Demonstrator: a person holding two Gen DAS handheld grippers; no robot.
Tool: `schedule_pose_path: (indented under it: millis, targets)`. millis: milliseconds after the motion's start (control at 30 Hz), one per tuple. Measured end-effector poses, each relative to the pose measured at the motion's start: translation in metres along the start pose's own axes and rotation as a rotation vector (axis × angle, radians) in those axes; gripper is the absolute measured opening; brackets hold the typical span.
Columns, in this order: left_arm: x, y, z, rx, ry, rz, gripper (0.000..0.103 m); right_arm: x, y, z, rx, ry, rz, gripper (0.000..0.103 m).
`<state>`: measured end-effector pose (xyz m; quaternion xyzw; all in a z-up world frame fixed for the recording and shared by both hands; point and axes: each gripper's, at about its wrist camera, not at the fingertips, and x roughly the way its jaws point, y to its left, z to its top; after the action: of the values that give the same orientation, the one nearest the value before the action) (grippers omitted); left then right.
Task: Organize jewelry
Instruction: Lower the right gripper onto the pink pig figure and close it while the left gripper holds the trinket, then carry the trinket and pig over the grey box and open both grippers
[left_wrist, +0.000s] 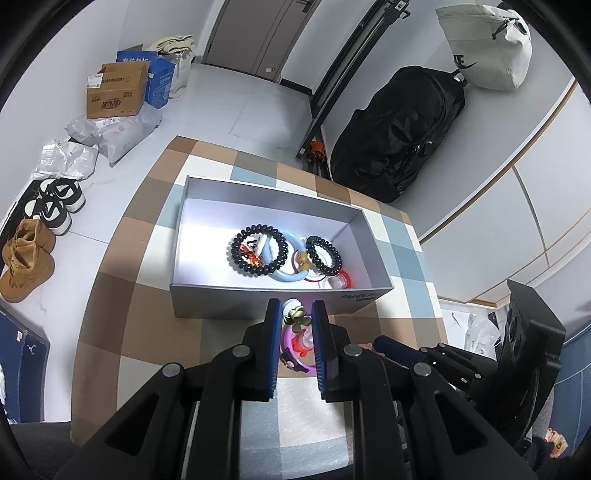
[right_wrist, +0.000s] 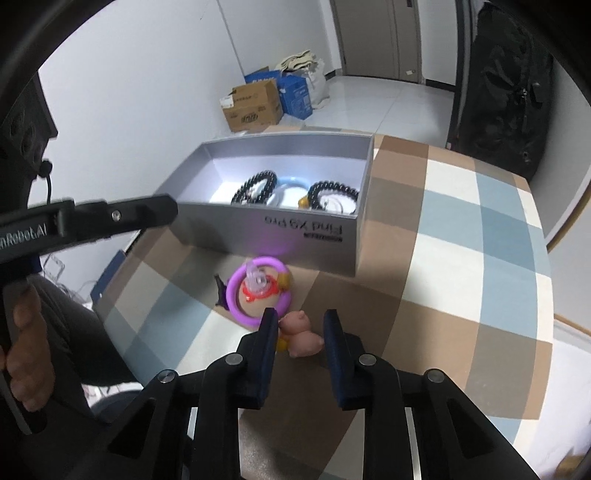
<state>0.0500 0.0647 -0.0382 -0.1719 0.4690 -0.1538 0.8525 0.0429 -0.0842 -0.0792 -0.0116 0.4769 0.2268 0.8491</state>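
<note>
Left wrist view looks down on a checked tablecloth (left_wrist: 122, 295) in brown, blue and white, and on it a grey cardboard box (left_wrist: 258, 299) with its lid off. Inside the box lie two black beaded bracelets (left_wrist: 258, 249), a pale blue bangle (left_wrist: 291, 275) and some small red and clear pieces. Outside, just beside the near wall of the box, a purple bangle (right_wrist: 258, 291) lies flat on the cloth with a clear-and-red trinket (right_wrist: 260, 284) inside its ring. Smaller again is a pink pig-shaped charm (right_wrist: 301, 334), near the bangle.

From the look of it, the purple bangle is a stiff, light plastic hoop with a smooth, probably slippery surface. Pinching across the band at one spot on the rim should hold better than spanning the whole ring. The beaded bracelets would sag and roll if lifted. The pig charm looks soft, rounded and very light, so a gentle squeeze across its body should do.

The left gripper (left_wrist: 293, 317) hangs over the purple bangle with its blue-padded fingers apart, a little green figure (left_wrist: 294, 316) showing between them; whether it touches the pads I cannot tell. The right gripper (right_wrist: 300, 323) is spread wide on either side of the pig charm, its left pad almost at the pig's side, and nothing is clamped.
</note>
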Motion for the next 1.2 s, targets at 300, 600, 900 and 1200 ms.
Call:
schedule_pose_path:
  millis: [300,600,900,1200]
  targets:
    - [0.003,-0.003,0.005,-0.009,-0.003,-0.012,0.011,-0.001,-0.005,0.01,0.041,-0.003,0.027,0.024]
    - [0.002,-0.005,0.016,-0.019,-0.039,-0.016,0.011,-0.03,-0.011,0.031,0.101,-0.132,0.101,0.024]
    - [0.011,0.0,0.032,-0.043,-0.058,0.008,0.011,-0.033,-0.017,0.063,0.149,-0.19,0.173,0.024]
    - [0.024,0.0,0.044,-0.049,-0.041,0.022,0.011,-0.016,-0.025,0.09,0.181,-0.187,0.212,0.024]
